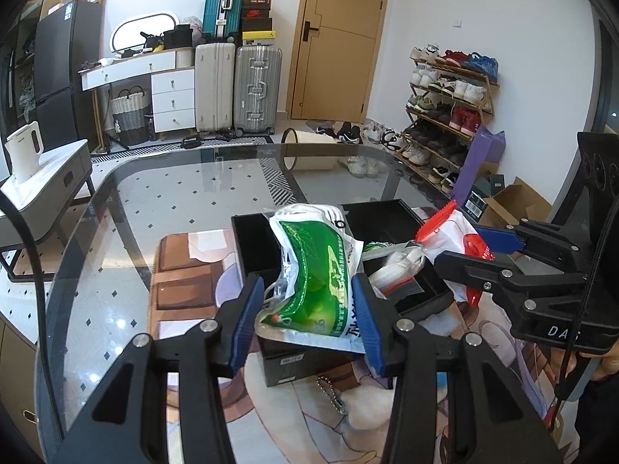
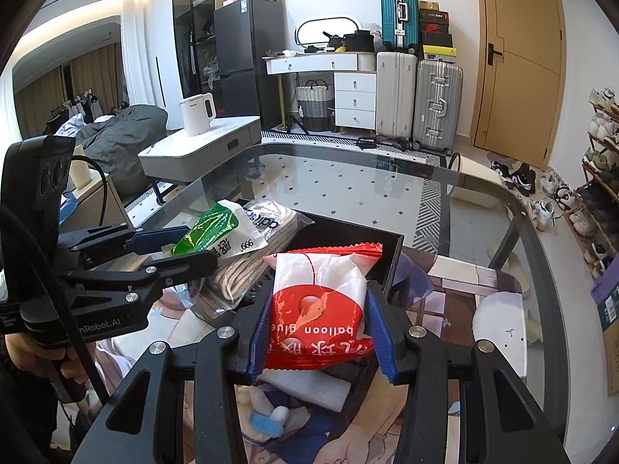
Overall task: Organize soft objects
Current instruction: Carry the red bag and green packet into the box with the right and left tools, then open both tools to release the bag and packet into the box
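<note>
Both grippers pinching soft packets over the black box.

The left gripper (image 1: 309,305) has its blue pads squeezed on a green-and-white packet (image 1: 315,270); the right gripper (image 2: 319,324) clamps a red-and-white balloon glue packet (image 2: 319,309). Both packets hang above the open black box (image 1: 390,220), where a bagged bundle of pale rope (image 2: 247,263) lies. The box sits on a printed mat (image 1: 182,282) on the glass table (image 1: 174,193).
</note>
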The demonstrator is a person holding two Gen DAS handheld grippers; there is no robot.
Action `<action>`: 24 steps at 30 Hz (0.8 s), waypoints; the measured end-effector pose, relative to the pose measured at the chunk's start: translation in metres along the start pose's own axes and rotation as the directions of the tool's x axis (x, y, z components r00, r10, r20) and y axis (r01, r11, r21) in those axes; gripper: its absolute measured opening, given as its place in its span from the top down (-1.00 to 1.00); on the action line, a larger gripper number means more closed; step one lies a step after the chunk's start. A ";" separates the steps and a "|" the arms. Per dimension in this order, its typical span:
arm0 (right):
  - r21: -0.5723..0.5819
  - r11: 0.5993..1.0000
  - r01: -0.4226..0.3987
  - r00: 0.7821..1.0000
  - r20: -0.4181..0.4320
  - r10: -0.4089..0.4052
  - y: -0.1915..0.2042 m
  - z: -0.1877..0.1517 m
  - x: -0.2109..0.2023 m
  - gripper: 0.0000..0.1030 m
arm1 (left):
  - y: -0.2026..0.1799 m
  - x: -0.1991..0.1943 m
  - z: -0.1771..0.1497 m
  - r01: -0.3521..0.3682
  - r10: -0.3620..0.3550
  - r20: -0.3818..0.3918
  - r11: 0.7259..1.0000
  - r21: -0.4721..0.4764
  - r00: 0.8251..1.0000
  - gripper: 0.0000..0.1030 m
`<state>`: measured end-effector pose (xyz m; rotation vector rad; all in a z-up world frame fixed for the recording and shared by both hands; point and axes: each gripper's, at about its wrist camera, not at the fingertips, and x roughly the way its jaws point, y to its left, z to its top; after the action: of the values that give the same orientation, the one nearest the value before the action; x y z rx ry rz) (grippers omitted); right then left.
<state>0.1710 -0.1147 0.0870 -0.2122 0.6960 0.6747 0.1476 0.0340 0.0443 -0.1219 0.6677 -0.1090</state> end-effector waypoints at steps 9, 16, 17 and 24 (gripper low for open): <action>-0.012 1.000 0.000 1.000 -0.017 0.000 -0.003 0.009 0.014 0.11 | -0.004 0.014 0.008 0.014 -0.014 -0.016 1.000 0.002 1.000 0.11; -0.013 1.000 0.000 1.000 -0.026 0.000 -0.009 0.020 0.026 0.12 | -0.008 0.025 0.009 0.005 -0.004 -0.037 1.000 0.026 0.999 0.14; -0.014 1.000 0.000 1.000 -0.027 -0.001 -0.010 0.021 0.027 0.12 | -0.010 0.026 0.009 0.002 -0.001 -0.042 0.999 0.037 0.999 0.16; -0.017 1.000 -0.002 0.999 -0.044 0.001 -0.013 0.026 0.042 0.11 | -0.014 0.031 0.009 0.014 -0.012 -0.051 0.999 0.031 0.999 0.19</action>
<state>0.2170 -0.0935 0.0791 -0.2430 0.7324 0.6797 0.1761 0.0169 0.0343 -0.0931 0.7152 -0.1354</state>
